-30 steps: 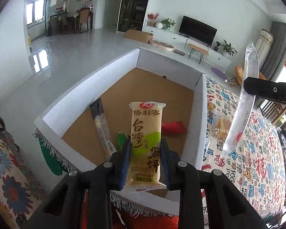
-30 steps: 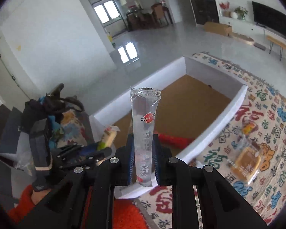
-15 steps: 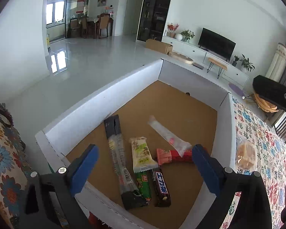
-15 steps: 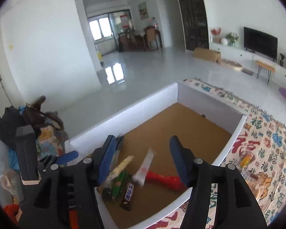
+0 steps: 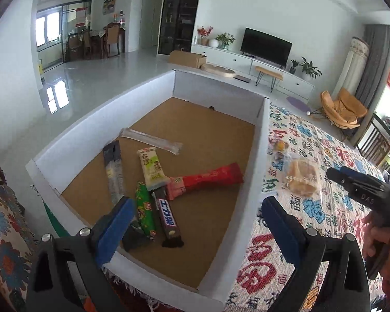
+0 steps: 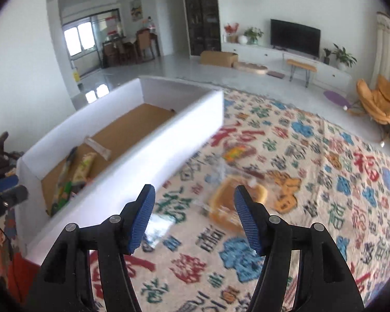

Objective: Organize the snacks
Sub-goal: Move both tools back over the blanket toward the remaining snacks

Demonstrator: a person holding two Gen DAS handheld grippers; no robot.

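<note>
A white box (image 5: 263,156) with a brown floor holds several snacks: a clear tube (image 5: 153,140), a yellow-green rice cracker pack (image 5: 152,169), a red pack (image 5: 208,179), a green pack (image 5: 144,208) and a dark bar (image 5: 167,215). My left gripper (image 5: 195,221) hangs open over the box's near end, holding nothing. My right gripper (image 6: 194,197) is over the patterned tablecloth (image 6: 312,182), right of the box (image 6: 156,161). Its jaws are opening with nothing gripped. A bagged bread (image 6: 228,200) lies just beyond its tips, blurred.
A small wrapped candy (image 5: 279,147) lies on the cloth beyond the bread (image 5: 303,179). A hand (image 5: 379,236) holds the right gripper (image 5: 356,184) at the right edge of the left wrist view. A floral cushion (image 5: 2,223) sits left of the box.
Both grippers opened and let go: the rice cracker pack and the clear tube now lie in the box. The right gripper swung right and down, over the cloth near the bread.
</note>
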